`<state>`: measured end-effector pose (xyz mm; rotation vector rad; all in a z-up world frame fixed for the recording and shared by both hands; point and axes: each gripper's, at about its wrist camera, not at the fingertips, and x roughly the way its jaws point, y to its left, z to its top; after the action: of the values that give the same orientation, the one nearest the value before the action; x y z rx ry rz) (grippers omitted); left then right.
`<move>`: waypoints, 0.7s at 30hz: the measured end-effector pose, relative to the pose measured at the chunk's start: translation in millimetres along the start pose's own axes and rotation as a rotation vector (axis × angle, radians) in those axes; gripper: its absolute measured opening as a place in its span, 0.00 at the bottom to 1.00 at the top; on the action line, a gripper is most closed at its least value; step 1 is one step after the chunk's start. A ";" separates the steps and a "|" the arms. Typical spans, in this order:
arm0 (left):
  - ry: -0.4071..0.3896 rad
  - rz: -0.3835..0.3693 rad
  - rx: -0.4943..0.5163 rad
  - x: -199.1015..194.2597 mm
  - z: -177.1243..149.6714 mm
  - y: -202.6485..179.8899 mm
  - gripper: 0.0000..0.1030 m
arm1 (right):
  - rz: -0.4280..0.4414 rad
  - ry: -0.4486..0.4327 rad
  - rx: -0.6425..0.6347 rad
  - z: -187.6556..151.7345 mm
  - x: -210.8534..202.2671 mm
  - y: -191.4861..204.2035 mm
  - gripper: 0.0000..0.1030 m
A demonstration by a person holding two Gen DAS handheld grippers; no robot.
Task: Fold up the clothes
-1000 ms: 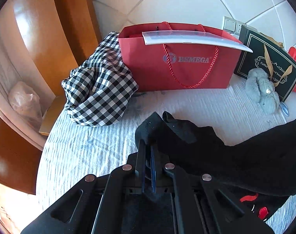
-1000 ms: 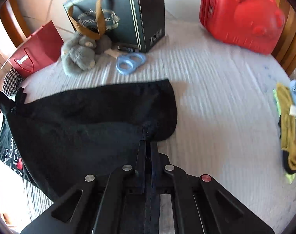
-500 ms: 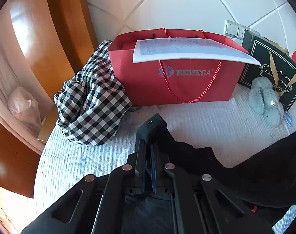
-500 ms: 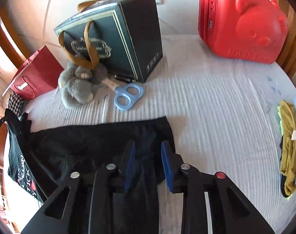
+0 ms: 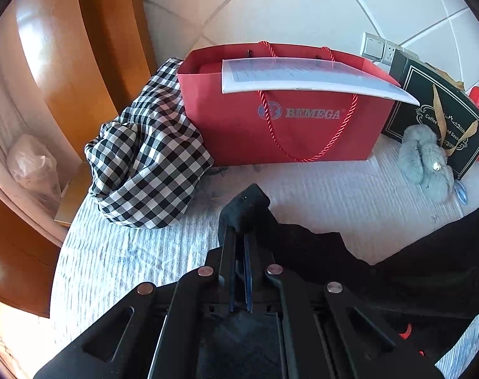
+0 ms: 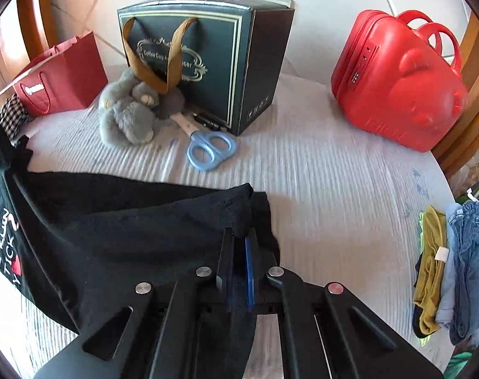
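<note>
A black T-shirt (image 6: 119,224) with white and red print lies stretched across the white ribbed bedspread (image 6: 334,189). My left gripper (image 5: 239,233) is shut on one corner of the shirt (image 5: 413,271), which pokes up past the fingertips. My right gripper (image 6: 241,237) is shut on the other corner of the shirt, its fabric bunched between the jaws. The shirt's lower part hangs off toward the near edge.
A checked garment (image 5: 144,164) and a red paper bag (image 5: 286,117) stand at the back left. A dark gift bag (image 6: 208,57), a grey plush toy (image 6: 129,110), blue scissors (image 6: 208,151) and a red case (image 6: 397,75) lie behind. Folded clothes (image 6: 444,268) sit at the right.
My right gripper opened half a second ago and has shut again on the shirt corner. Both grippers moved forward toward the bags with the shirt.
</note>
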<state>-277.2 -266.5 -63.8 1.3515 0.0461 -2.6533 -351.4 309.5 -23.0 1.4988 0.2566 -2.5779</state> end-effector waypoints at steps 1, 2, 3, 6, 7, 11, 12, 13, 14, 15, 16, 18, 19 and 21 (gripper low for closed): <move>0.001 -0.001 -0.004 0.7 0.9 0.5 0.03 | 0.007 0.005 0.020 5.9 0.6 -5.8 0.05; 0.001 -0.003 -0.007 1.6 0.8 0.4 0.03 | 0.012 0.009 0.038 11.5 1.2 -11.1 0.05; 0.002 -0.004 -0.010 2.5 0.7 0.3 0.03 | 0.000 0.000 0.027 14.2 2.6 -10.7 0.05; 0.009 0.007 -0.017 11.8 1.4 -0.2 0.03 | -0.035 -0.026 -0.004 22.4 7.1 -9.3 0.05; 0.013 0.010 -0.021 16.0 2.1 -0.4 0.03 | -0.034 -0.029 0.002 26.5 13.2 -9.4 0.05; 0.061 0.002 -0.042 37.7 6.4 -0.6 0.07 | -0.053 0.014 0.045 40.6 53.9 -14.8 0.25; 0.082 0.004 -0.049 42.4 6.7 0.2 0.22 | -0.064 0.033 0.059 43.1 65.1 -16.5 0.52; 0.101 0.005 -0.055 46.3 6.7 1.2 0.43 | -0.072 0.045 0.072 41.8 70.3 -18.0 0.60; 0.096 0.003 -0.053 40.2 2.7 3.9 0.51 | -0.064 0.049 0.093 39.4 71.7 -20.1 0.60; 0.092 0.002 -0.051 34.1 -1.3 6.6 0.56 | -0.048 0.038 0.109 34.7 67.3 -22.5 0.60; 0.087 0.001 -0.048 28.0 -5.4 9.3 0.58 | -0.031 0.027 0.123 29.9 62.5 -25.0 0.60; 0.082 -0.003 -0.052 12.0 -18.3 18.6 0.61 | -0.008 0.001 0.135 14.5 45.4 -31.3 0.61; 0.082 -0.004 -0.056 2.4 -27.2 25.0 0.61 | 0.008 -0.010 0.148 3.7 36.4 -37.2 0.63; 0.097 -0.001 -0.072 -13.9 -50.3 39.8 0.63 | 0.039 -0.030 0.176 -21.2 18.1 -43.9 0.70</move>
<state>-222.6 -298.9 -80.4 1.4568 0.1527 -2.5587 -351.8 356.2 -45.8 1.5020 -0.0039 -2.6490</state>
